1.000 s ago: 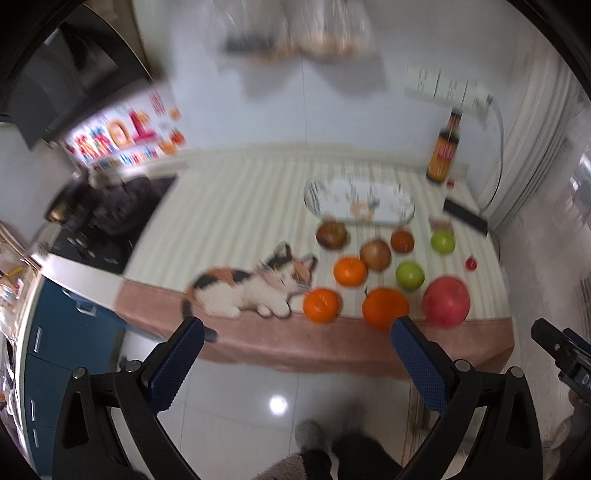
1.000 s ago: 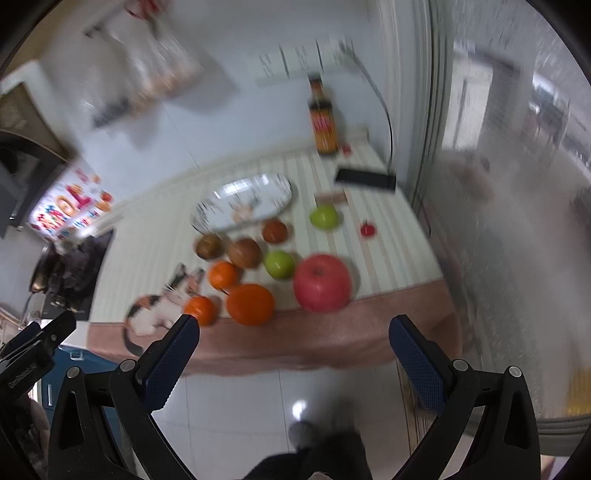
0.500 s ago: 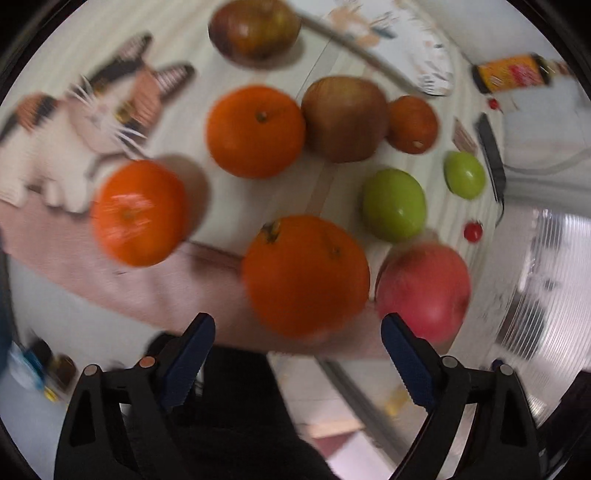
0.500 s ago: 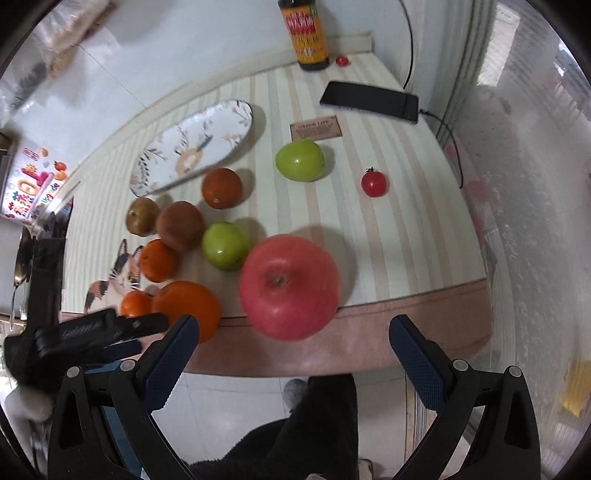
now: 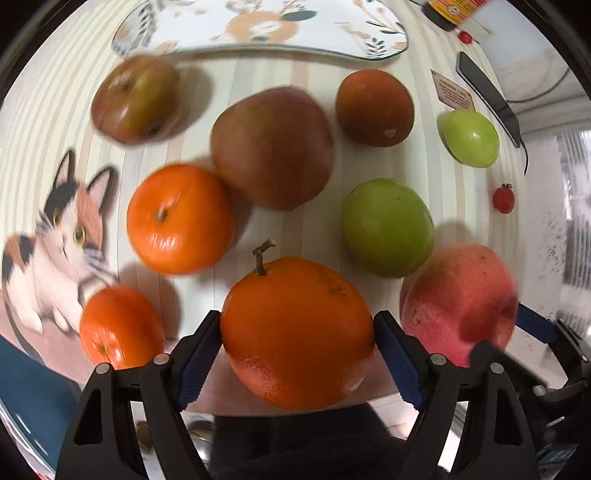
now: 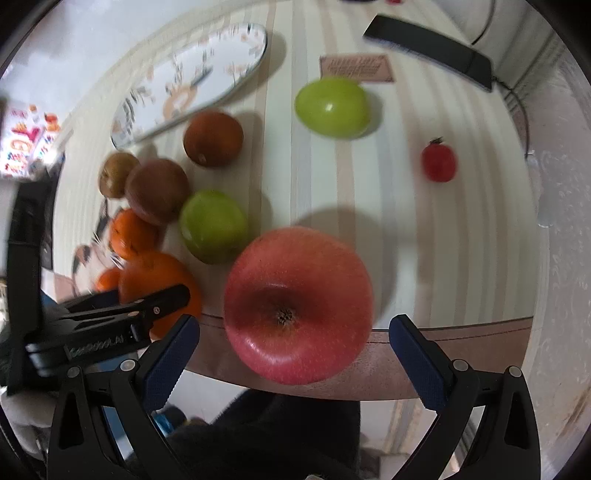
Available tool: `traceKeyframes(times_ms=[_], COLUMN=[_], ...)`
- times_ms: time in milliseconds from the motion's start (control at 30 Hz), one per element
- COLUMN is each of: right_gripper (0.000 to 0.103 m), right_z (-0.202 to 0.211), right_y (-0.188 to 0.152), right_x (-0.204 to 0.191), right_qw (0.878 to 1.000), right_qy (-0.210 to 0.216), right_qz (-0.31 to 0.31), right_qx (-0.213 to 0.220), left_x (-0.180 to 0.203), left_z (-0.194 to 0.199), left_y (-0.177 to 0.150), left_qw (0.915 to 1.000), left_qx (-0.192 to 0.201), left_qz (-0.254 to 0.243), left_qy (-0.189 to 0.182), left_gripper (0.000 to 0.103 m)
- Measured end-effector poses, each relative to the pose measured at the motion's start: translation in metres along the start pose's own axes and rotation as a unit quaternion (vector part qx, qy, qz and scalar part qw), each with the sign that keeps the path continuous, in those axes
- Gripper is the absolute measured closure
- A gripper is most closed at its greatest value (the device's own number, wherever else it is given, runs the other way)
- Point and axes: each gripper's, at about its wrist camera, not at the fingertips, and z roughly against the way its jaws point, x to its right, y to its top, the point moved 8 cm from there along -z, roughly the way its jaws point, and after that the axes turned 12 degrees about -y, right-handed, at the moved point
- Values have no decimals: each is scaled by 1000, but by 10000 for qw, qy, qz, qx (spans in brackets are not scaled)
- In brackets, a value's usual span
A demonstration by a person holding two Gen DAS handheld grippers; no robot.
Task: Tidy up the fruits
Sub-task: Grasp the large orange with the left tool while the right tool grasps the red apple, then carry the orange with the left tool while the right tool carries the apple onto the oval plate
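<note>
On the left, the striped tablecloth has a picture of a spotted cat on it. Just beside the cat sits a small round orange tangerine, and a bigger shiny tangerine sits behind it. Farther back is a little brown-green fruit, near the rim of the white oval plate with painted flowers.

The left gripper is closed on the big orange with a short stem. Its two blue pads press on both sides of the orange, at the near edge of the table. Behind the orange is a big brown-red fruit, touching the bigger tangerine. A dark red-brown round fruit sits farther back to the right.

A round green fruit sits just beside the big red apple. The right gripper is wide open. The apple sits between its blue pads, but they do not touch it. The apple is at the front edge of the table, right next to the orange.

Farther right and back is a second green fruit, near a small brown card. A tiny red cherry tomato sits alone, well apart from the others. A flat black phone lies at the far right.
</note>
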Motion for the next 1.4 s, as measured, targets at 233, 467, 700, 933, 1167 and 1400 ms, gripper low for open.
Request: traceKeyframes(times_ms=[233,467,700,933,1167,1400], right_gripper=[2,3,4,4,4,4], right_z=[-27,-30,-24,-7,40,92], right_y=[3,3,0,5,28,90], right_x=[-8,-7,-3,-2,-7,-25], right_qw=[9992,9993,9995,9997,9976,9938], right_qy=[-128,-82,-100,170,668,866], right_qz=[252,264,263,131,-41,-23], right_qx=[-300,-250,-164,-69,157,693], left_x=[10,33,43,47,42,33], left_z=[-17,-14,2,36,86,126], left_y=[1,1,3,20,39,118], left_qw=[9980,9998,10000,9995,9969,9939], left_qx=[-148,-54,40,245,594,847], left_qz=[432,162,-14,-191,-365,-665], left_qy=[-434,-81,39,-77,-374,-225], left_gripper=[23,25,25,25,25,25])
